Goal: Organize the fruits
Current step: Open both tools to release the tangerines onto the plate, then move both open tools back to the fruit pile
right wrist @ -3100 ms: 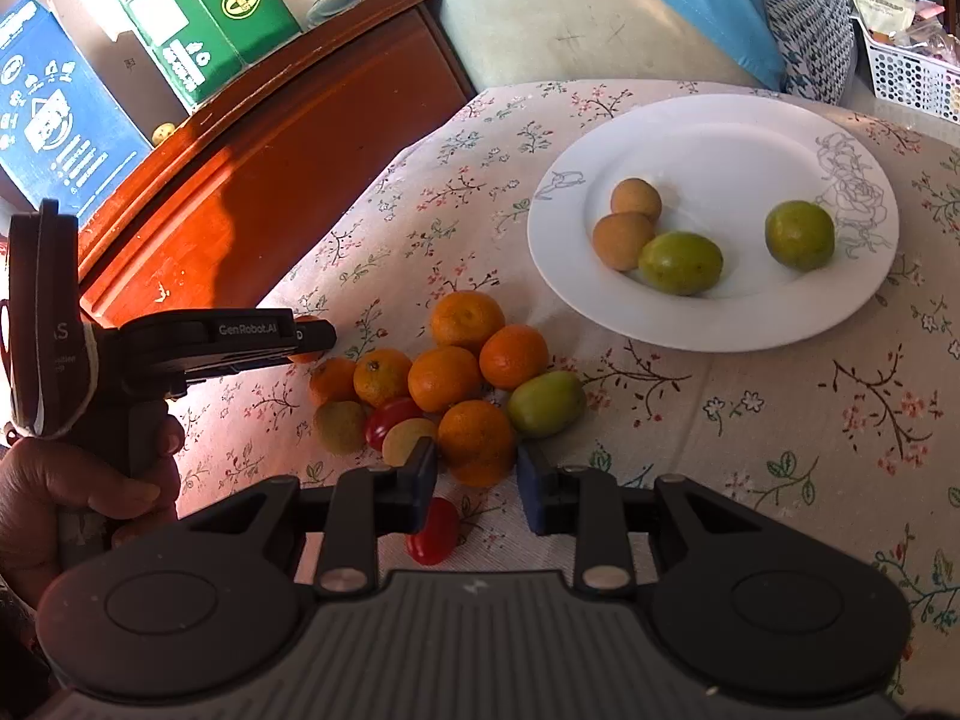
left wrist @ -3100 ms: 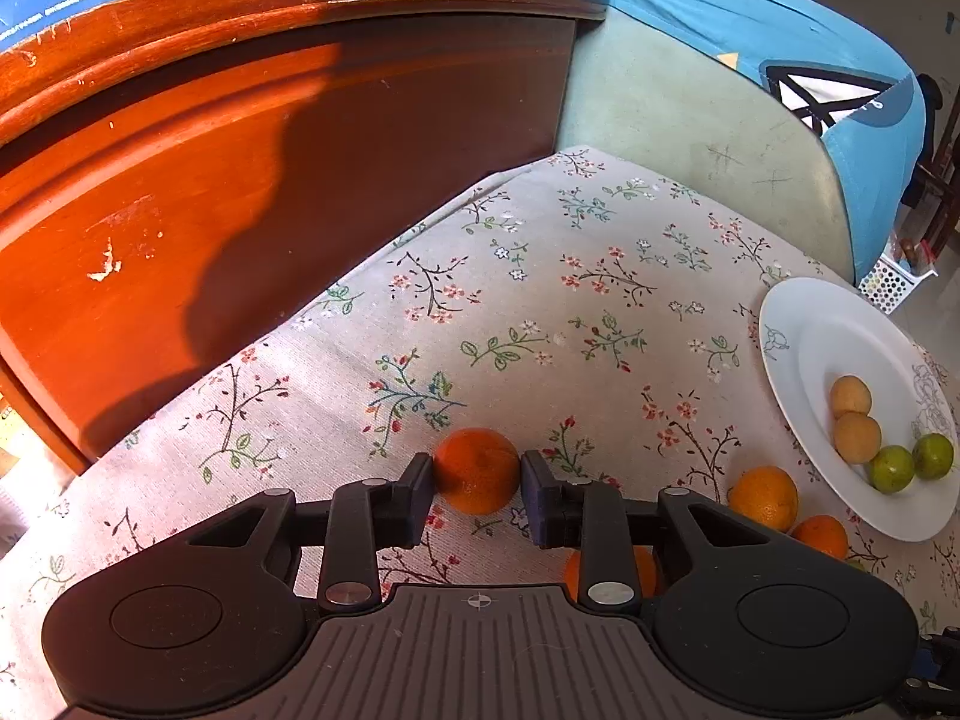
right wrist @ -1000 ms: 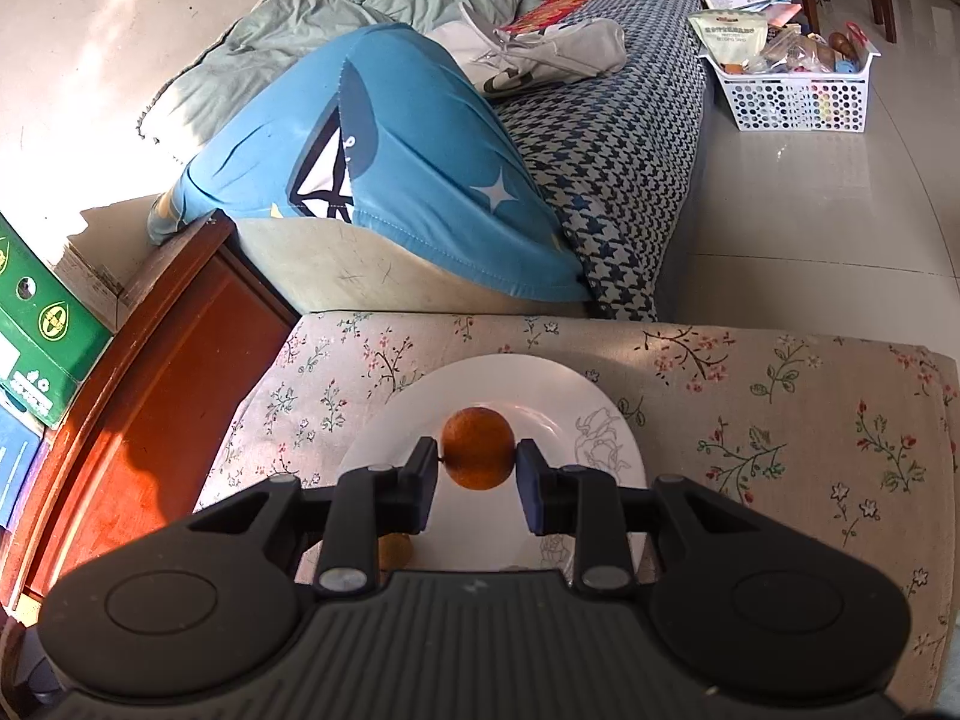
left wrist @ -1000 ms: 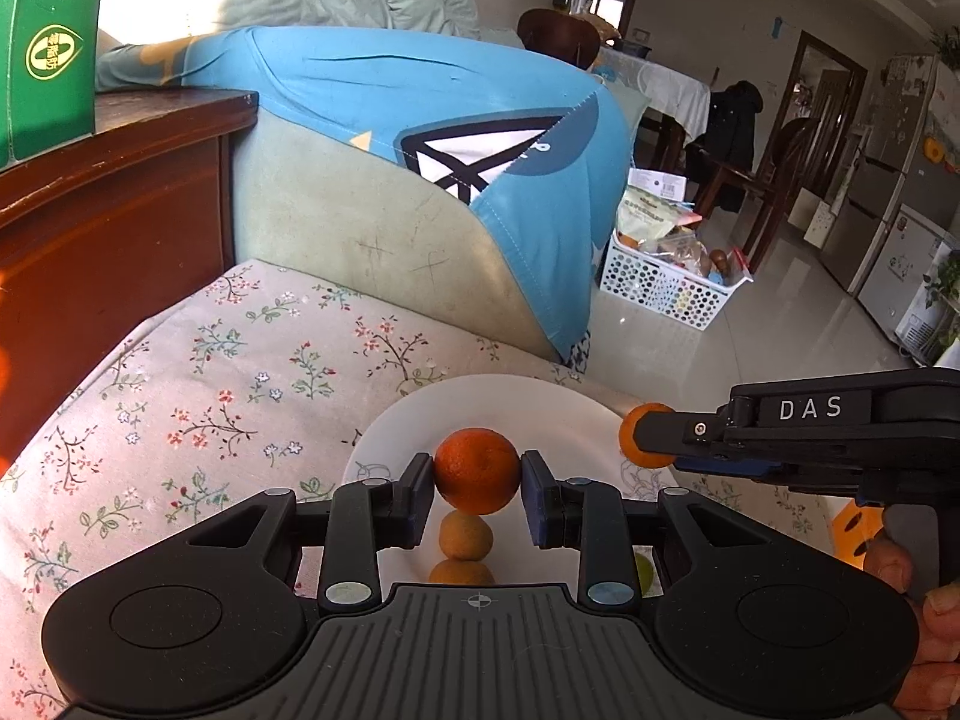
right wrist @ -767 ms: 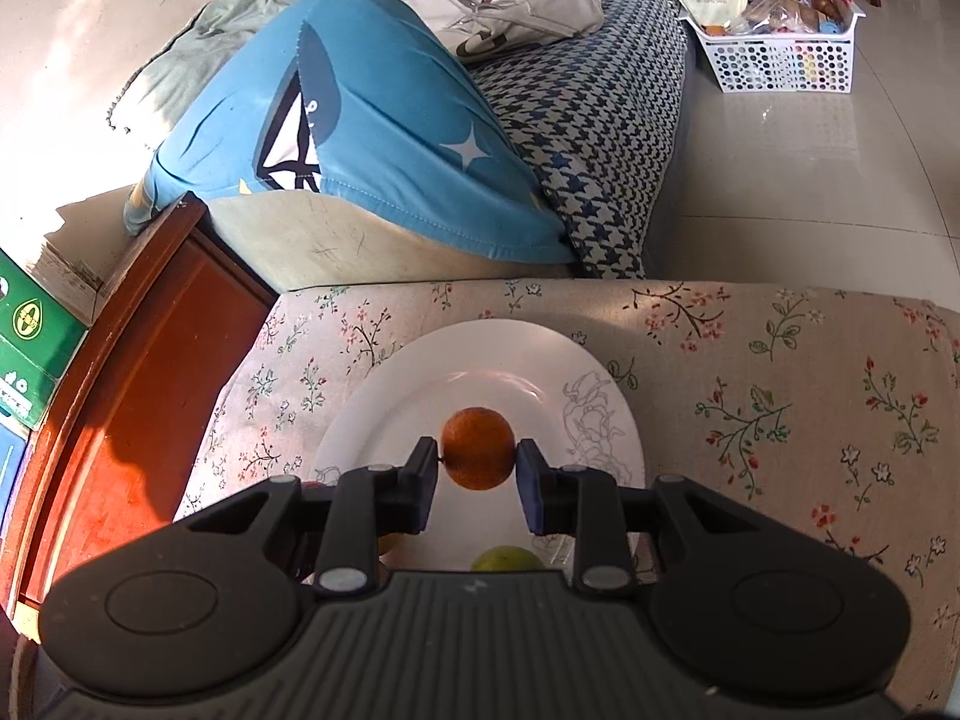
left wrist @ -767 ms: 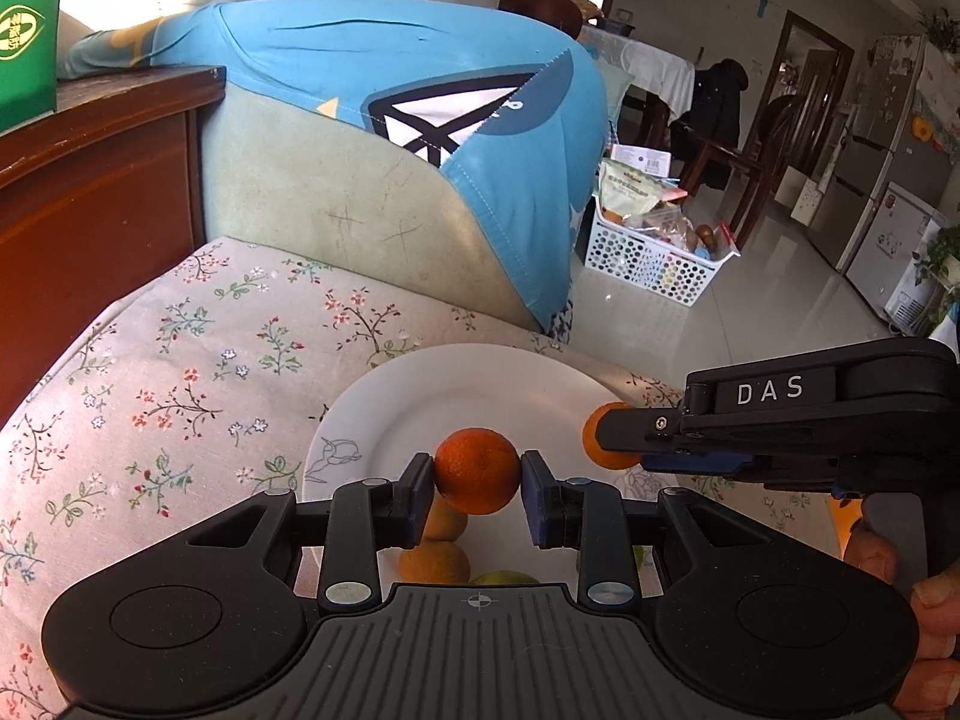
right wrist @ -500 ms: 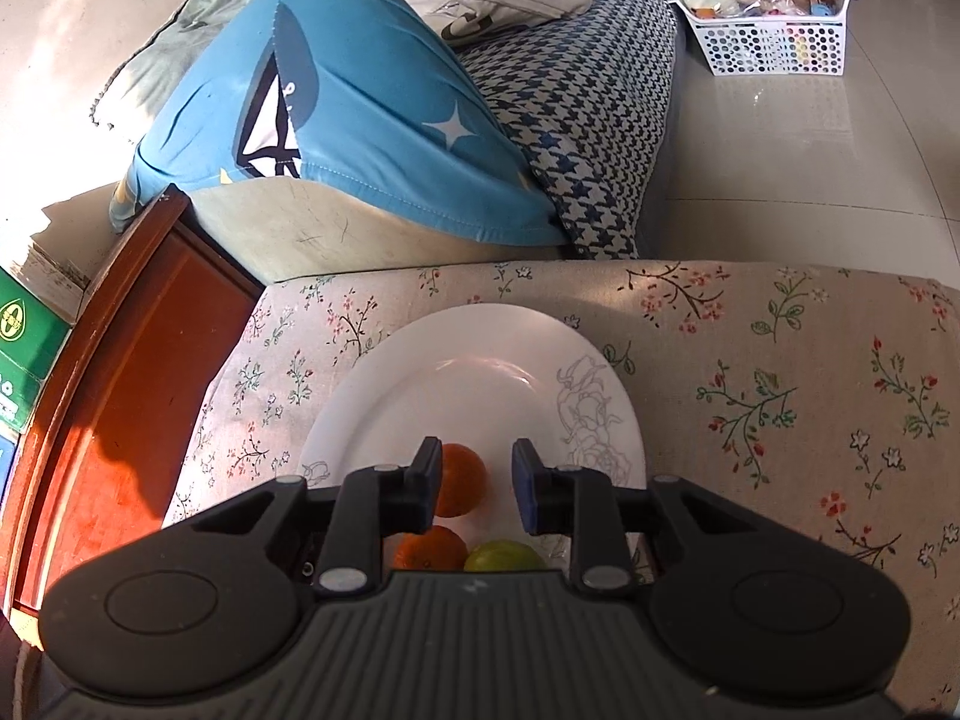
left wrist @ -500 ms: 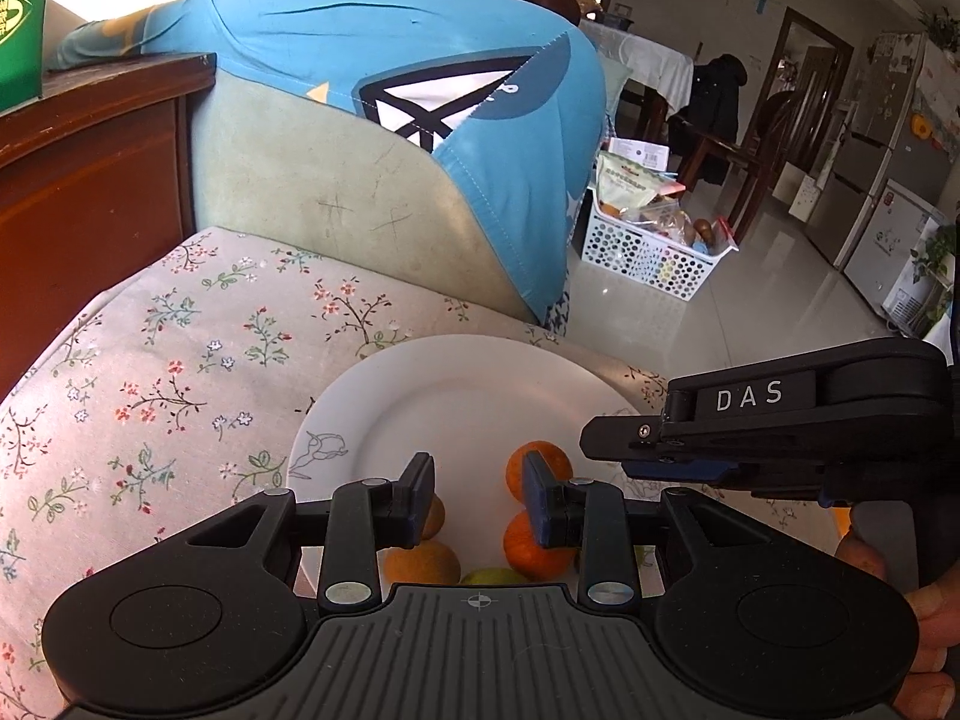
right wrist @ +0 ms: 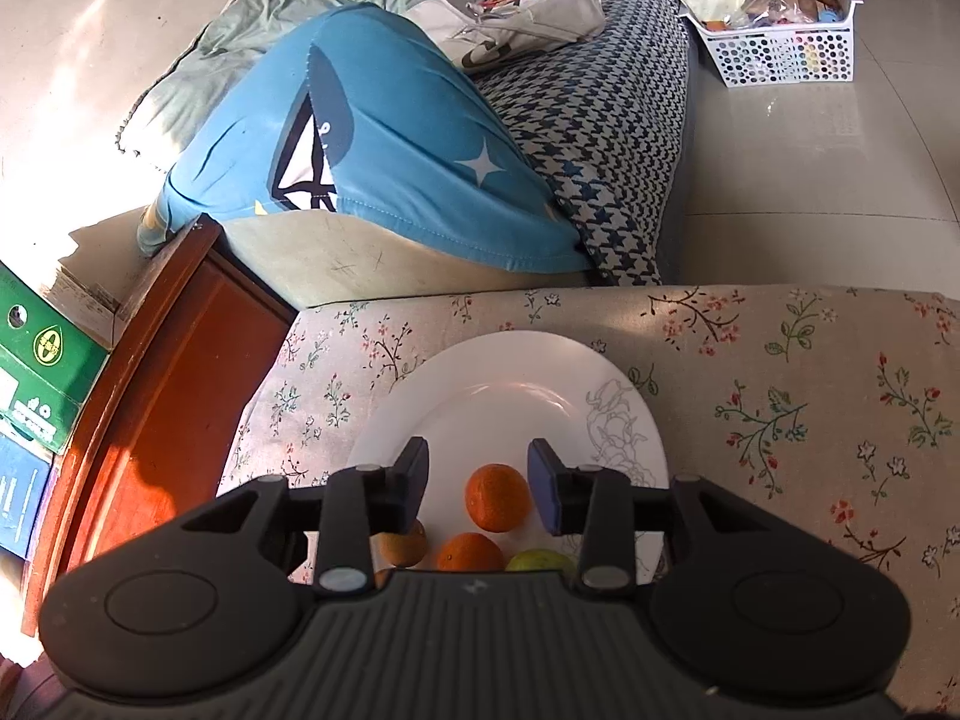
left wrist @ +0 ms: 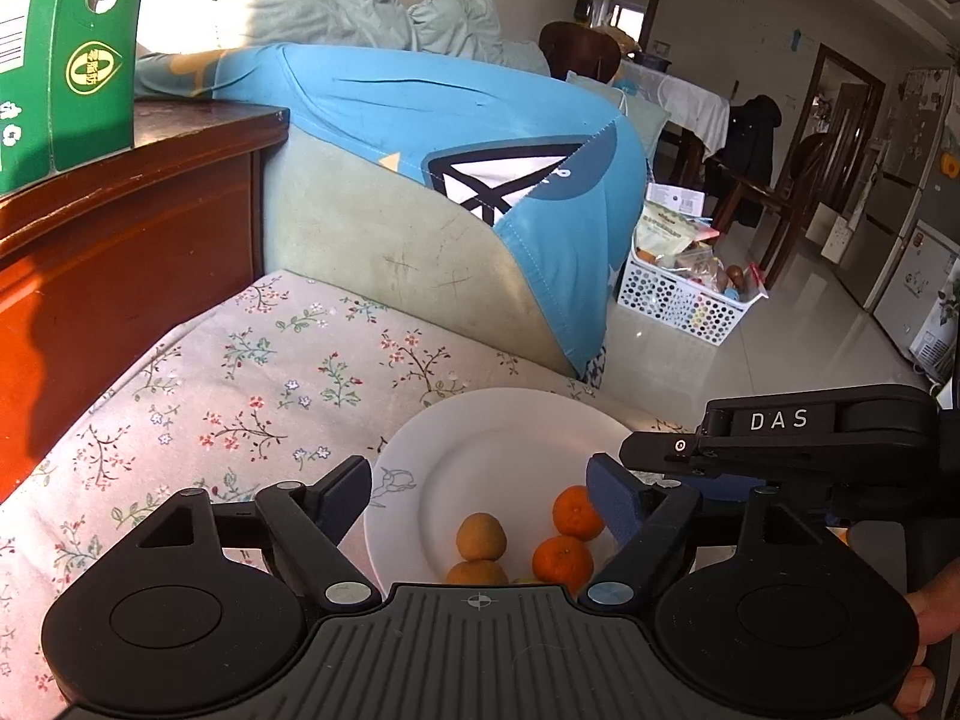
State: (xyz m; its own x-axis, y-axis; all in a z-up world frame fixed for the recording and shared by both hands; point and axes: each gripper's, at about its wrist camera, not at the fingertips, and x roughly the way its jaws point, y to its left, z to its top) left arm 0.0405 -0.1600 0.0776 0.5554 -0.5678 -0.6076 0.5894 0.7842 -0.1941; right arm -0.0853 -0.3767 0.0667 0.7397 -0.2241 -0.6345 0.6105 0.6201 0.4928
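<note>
A white plate [left wrist: 480, 456] lies on the floral tablecloth. In the left wrist view it holds two oranges [left wrist: 575, 513] [left wrist: 561, 561] and two brownish-yellow fruits [left wrist: 480, 536]. My left gripper [left wrist: 480, 495] is open and empty above the plate's near side. The right gripper shows there from the side [left wrist: 660, 450] over the plate's right edge. In the right wrist view the plate [right wrist: 510, 384] holds two oranges [right wrist: 497, 497], a green fruit [right wrist: 540, 560] and a brownish fruit [right wrist: 403, 546]. My right gripper [right wrist: 478, 483] is open and empty just above one orange.
A red-brown wooden cabinet [left wrist: 120, 228] with a green box [left wrist: 66, 54] stands at the left. A sofa with a blue cover [left wrist: 480, 138] is behind the table. A white basket [left wrist: 684, 300] sits on the floor. The tablecloth [right wrist: 810, 396] extends right.
Both grippers let go of their oranges, which now lie on the plate. Both pairs of fingers have spread wider since half a second ago, and the views have tilted up a little.
</note>
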